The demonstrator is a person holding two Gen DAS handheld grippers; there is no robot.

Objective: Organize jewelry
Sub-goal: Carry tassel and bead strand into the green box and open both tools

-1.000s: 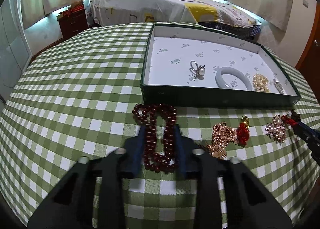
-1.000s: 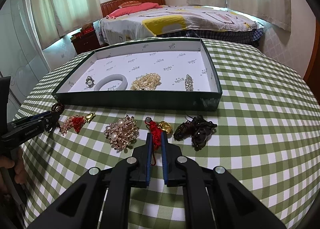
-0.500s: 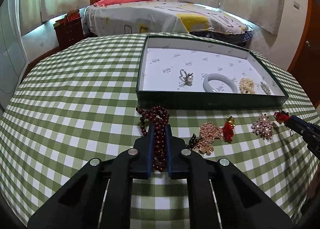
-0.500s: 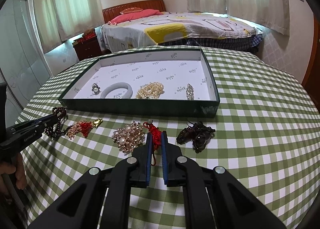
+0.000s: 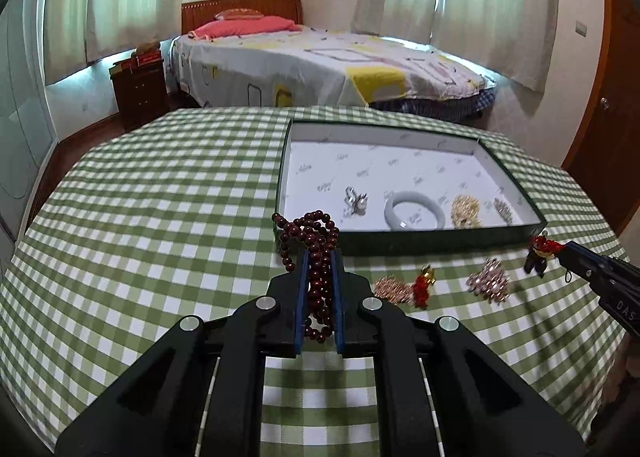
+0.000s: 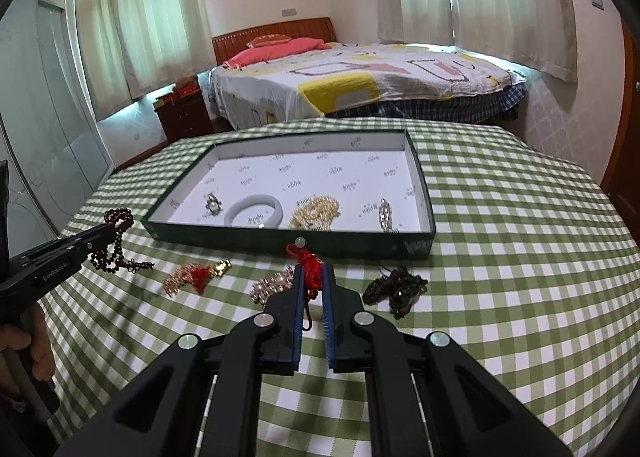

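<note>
Dark-red bead string: pinched in the closed left hand-held gripper, its loops hanging above the green-checked table, just short of the tray's near wall.
Red knotted charm: clamped in the closed right hand-held gripper (a pale bead tops it), also just before the tray.
Green tray: already held a ring, a white bangle, gold beads and a small brooch.
Advice: lift each piece clear of the wall, then release over bare lining, apart from neighbours.

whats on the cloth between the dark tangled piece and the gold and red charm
The pearl brooch, partly hidden behind the right gripper, in the right wrist view.
</note>
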